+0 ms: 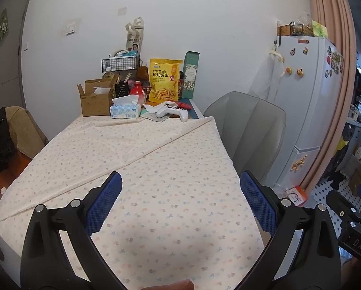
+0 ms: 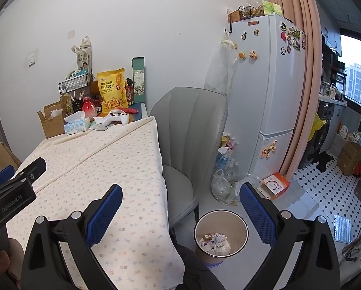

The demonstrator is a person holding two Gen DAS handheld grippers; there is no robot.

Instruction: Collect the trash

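A round beige trash bin (image 2: 243, 224) stands on the floor right of the table, with crumpled paper and wrappers (image 2: 215, 244) inside. My right gripper (image 2: 180, 207) is open and empty, held above the table's right edge and the bin. My left gripper (image 1: 180, 198) is open and empty over the floral tablecloth (image 1: 156, 169); it also shows at the left edge of the right wrist view (image 2: 11, 186). At the table's far end lie a white game controller (image 1: 172, 113), crumpled white paper (image 1: 153, 108) and a tissue box (image 1: 125, 110).
A grey chair (image 2: 192, 130) stands right of the table, close to the bin. Behind it are a white fridge (image 2: 272, 84), plastic bags with bottles (image 2: 225, 183) and an orange box (image 2: 275, 184). A cardboard box (image 1: 95, 99), yellow snack bag (image 1: 164, 82) and wire basket (image 1: 120, 64) crowd the far end.
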